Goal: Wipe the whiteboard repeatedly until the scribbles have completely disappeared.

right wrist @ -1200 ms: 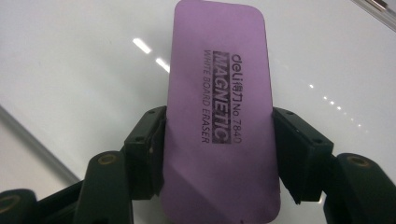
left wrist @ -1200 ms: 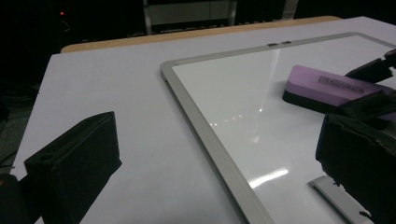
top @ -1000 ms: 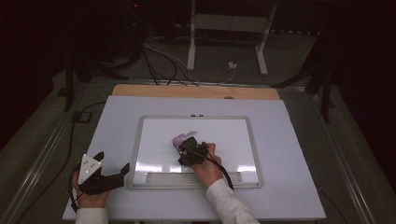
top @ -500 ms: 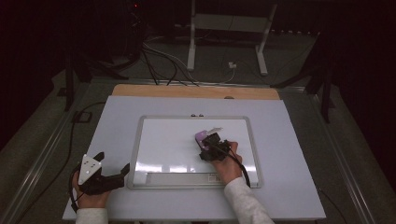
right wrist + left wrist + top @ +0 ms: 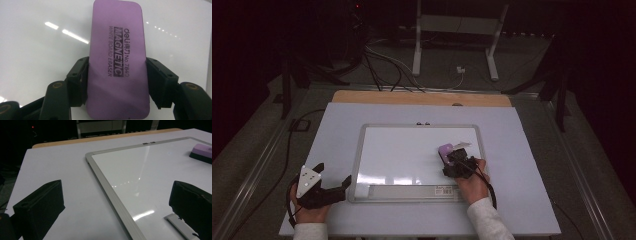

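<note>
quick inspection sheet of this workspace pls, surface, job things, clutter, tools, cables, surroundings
surface: white table top, wooden strip along its far edge.
job's things: whiteboard lying flat, wiped clean as far as seen; purple magnetic eraser on its right part.
clutter: nothing seen on the table beyond the board.
tools: right tool shut on the eraser's two long sides; left tool open, holding nothing, at the board's near left corner.
cables: one black cable on the floor left of the table; a tangle behind it.
surroundings: dark room, white stand legs on the floor beyond the table.
</note>
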`<action>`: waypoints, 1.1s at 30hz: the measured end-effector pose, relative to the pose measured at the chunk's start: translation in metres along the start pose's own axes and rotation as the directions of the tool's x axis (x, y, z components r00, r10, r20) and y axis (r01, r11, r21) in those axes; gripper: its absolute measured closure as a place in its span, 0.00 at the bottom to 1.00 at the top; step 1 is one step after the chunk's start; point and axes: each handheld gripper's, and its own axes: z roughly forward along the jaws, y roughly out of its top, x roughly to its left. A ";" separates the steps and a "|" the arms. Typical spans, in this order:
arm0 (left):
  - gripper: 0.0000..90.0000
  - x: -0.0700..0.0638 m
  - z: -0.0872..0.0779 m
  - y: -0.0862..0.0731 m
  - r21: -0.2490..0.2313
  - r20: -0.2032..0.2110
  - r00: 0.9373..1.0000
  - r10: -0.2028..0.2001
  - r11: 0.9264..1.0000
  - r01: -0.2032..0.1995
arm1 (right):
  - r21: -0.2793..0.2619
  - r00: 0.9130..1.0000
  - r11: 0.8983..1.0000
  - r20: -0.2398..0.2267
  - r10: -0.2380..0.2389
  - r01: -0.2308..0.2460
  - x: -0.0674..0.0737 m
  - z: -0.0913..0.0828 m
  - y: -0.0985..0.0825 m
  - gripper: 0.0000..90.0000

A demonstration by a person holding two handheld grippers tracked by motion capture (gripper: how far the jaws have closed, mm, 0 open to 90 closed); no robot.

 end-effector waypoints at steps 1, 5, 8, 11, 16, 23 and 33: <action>0.01 0.000 0.000 0.000 0.000 0.000 1.000 -0.001 1.000 0.001 | 0.000 1.000 1.000 0.003 0.004 -0.004 -0.001 -0.002 -0.003 0.44; 0.01 0.000 0.000 0.000 0.001 0.000 1.000 -0.002 1.000 0.002 | -0.003 1.000 1.000 0.016 0.025 -0.025 -0.010 -0.007 -0.013 0.44; 0.01 0.000 0.001 0.000 0.003 0.001 1.000 0.001 1.000 -0.001 | 0.000 0.999 0.999 0.027 0.041 -0.041 -0.017 -0.010 -0.019 0.44; 0.01 -0.001 0.001 0.000 0.005 0.001 1.000 0.002 1.000 -0.002 | 0.009 0.996 0.998 0.050 0.068 -0.068 -0.021 -0.013 -0.024 0.44; 0.01 0.000 0.000 0.000 0.002 0.001 1.000 -0.001 1.000 0.001 | 0.004 0.988 0.992 0.087 0.127 -0.128 -0.022 -0.018 -0.032 0.44; 0.01 -0.001 0.001 0.000 0.003 0.002 1.000 0.002 1.000 -0.002 | -0.014 0.988 0.989 0.031 0.148 -0.148 -0.017 -0.020 -0.039 0.31; 0.01 -0.001 0.001 0.000 0.002 0.003 1.000 0.003 1.000 -0.003 | -0.014 0.986 0.986 0.015 0.166 -0.165 -0.016 -0.021 -0.039 0.42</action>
